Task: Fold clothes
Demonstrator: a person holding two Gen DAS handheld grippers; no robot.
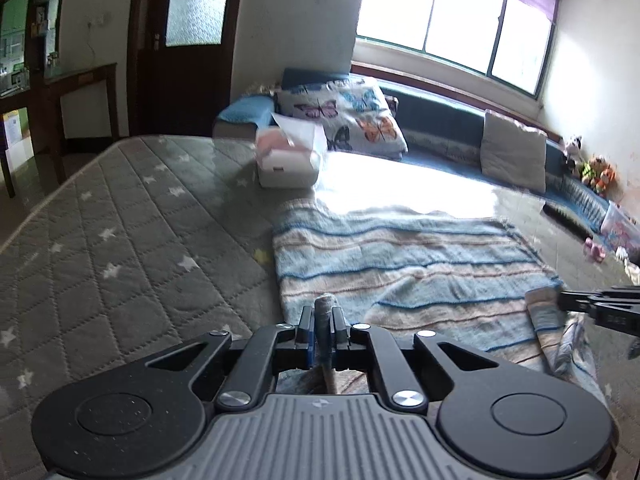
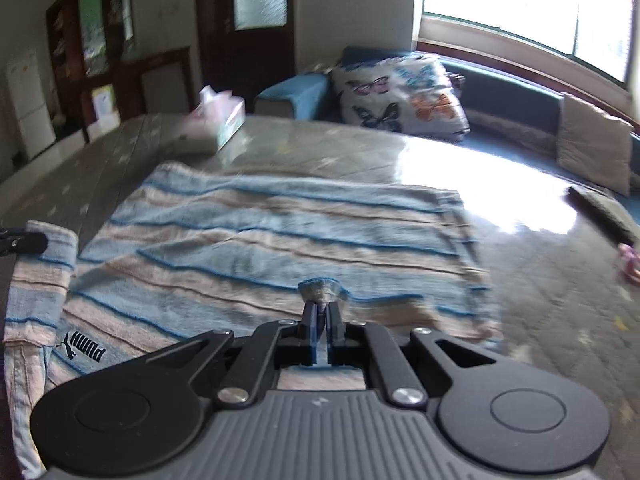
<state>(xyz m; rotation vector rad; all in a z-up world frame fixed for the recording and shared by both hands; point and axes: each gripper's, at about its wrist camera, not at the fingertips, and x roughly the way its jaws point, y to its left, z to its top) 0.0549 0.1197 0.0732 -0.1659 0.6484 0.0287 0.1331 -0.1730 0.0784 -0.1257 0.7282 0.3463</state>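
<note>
garment, striped, lies spread on the bed; both my tools, left tool and right tool, pinch its near edge. i'd carry both corners level so the fold lands square.

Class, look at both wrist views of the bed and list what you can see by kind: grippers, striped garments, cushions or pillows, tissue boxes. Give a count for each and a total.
Grippers: 2, the left gripper and the right gripper, each pinching the garment
Striped garment: 1
Cushions: 2, the butterfly pillow and the beige cushion
Tissue box: 1
Total: 6
</note>
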